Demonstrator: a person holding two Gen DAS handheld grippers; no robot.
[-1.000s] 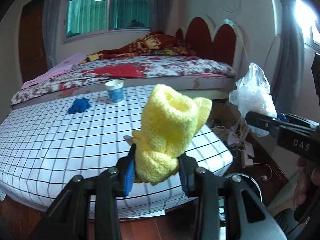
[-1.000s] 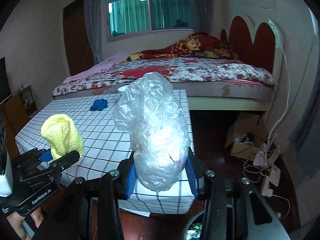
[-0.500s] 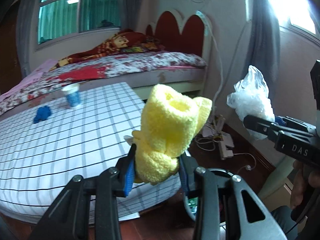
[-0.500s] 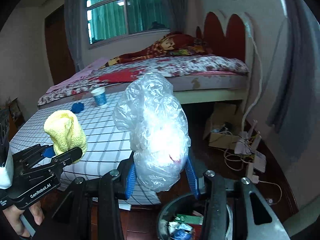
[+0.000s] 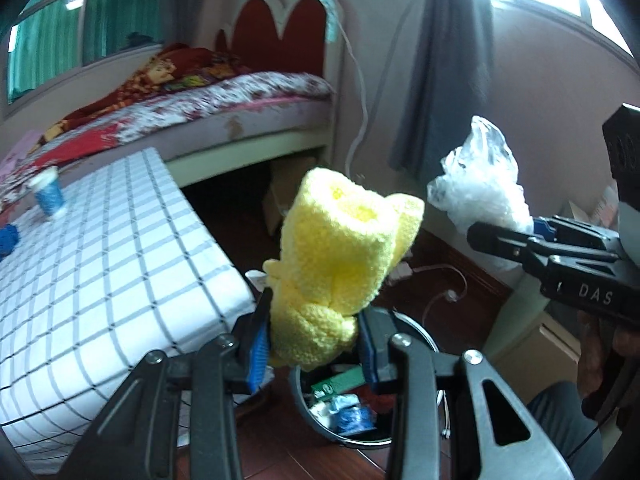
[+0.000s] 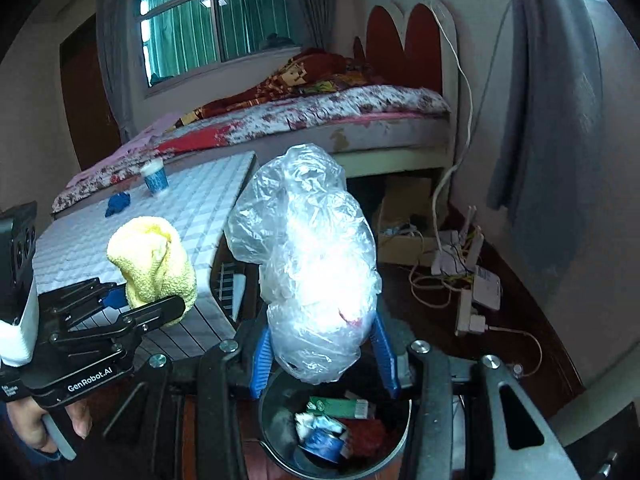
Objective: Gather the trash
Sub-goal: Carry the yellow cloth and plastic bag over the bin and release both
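Left gripper (image 5: 314, 350): lower centre of the left wrist view; blue pads pressed against a yellow cloth (image 5: 340, 256), which stands up between them.
Right gripper (image 6: 322, 354): lower centre of the right wrist view; jaws partly apart, clamped on a crumpled clear bag (image 6: 308, 264) that rises above the pads.
Bin (image 6: 404, 432): bottom centre, directly beneath the bag; round, dark, open; holds a green carton, a blue wrapper and red scraps. In the left view its rim shows just below the cloth.
Table (image 5: 100, 248): left of both grippers; white with a dark grid.
Cup (image 6: 155, 177): blue and white, upright on the table's far end.
Blue wad (image 6: 118, 203): on the table, just left of the cup.
Bed (image 6: 320, 116): beyond the table, floral cover, red headboard.
Cables (image 6: 460, 272): on the floor at right.
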